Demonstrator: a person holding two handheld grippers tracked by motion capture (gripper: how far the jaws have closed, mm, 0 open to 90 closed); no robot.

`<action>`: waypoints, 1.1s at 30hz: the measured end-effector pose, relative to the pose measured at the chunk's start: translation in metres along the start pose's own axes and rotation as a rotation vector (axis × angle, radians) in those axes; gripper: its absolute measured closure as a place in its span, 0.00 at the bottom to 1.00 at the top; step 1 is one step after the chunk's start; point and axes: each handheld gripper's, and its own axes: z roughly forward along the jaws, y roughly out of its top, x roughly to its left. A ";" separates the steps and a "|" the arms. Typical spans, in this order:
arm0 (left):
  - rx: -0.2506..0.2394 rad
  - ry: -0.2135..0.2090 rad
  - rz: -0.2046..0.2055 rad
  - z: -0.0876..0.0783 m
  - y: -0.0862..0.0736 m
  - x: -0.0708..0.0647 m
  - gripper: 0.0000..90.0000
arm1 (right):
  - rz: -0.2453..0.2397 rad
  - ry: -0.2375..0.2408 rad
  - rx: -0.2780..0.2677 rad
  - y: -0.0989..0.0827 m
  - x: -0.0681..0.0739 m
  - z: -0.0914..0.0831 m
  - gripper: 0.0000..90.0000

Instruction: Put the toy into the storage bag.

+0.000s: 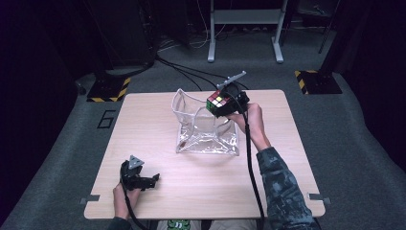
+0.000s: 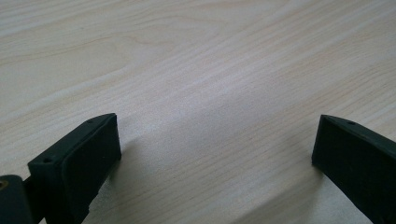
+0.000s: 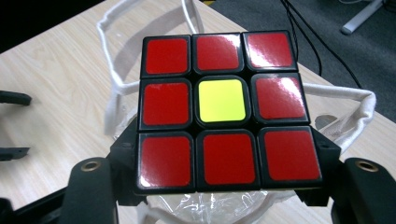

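Rubik's-type puzzle cube [image 3: 223,112], black-framed with glossy stickers, is clamped between the two black jaws of the right gripper [image 1: 229,103], one pad on each side of it. In the right gripper view the face towards the camera is red all round with a single yellow centre square; the high view shows mixed colours on another face. Taking the clear plastic bag [image 1: 207,125] with white edging as the landmark, the cube hangs over the bag's far right rim, just above its open mouth and not yet inside. The side grip leaves the cube's underside free, which suits lowering it straight into the bag, and that looks like the step in hand.

The bag stands on the pale wooden table [image 1: 143,129] near its far middle, its soft walls slumped and folded so the mouth is uneven. I judge the sagging white rim to be the main obstacle: a cube corner could catch on it and push the wall down instead of passing inside. Nothing braces the bag.

Well apart from the bag, toward the near left corner of the table, the left gripper [image 1: 146,180] rests low in the person's left hand with its jaws spread wide and bare wood between them. A black cable [image 1: 250,158] trails from the right gripper past the bag's right side along the camouflage sleeve [image 1: 282,187], clear of the mouth.
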 end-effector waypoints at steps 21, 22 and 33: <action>0.000 -0.001 0.001 0.000 0.000 0.000 0.01 | 0.046 -0.096 0.087 -0.003 -0.015 0.024 0.37; 0.000 -0.001 0.001 0.000 0.000 0.000 0.01 | 0.039 -0.101 0.086 -0.003 -0.016 0.024 0.37; 0.000 -0.001 0.001 0.000 0.000 0.000 0.01 | 0.085 -0.158 0.143 -0.005 -0.019 0.032 0.37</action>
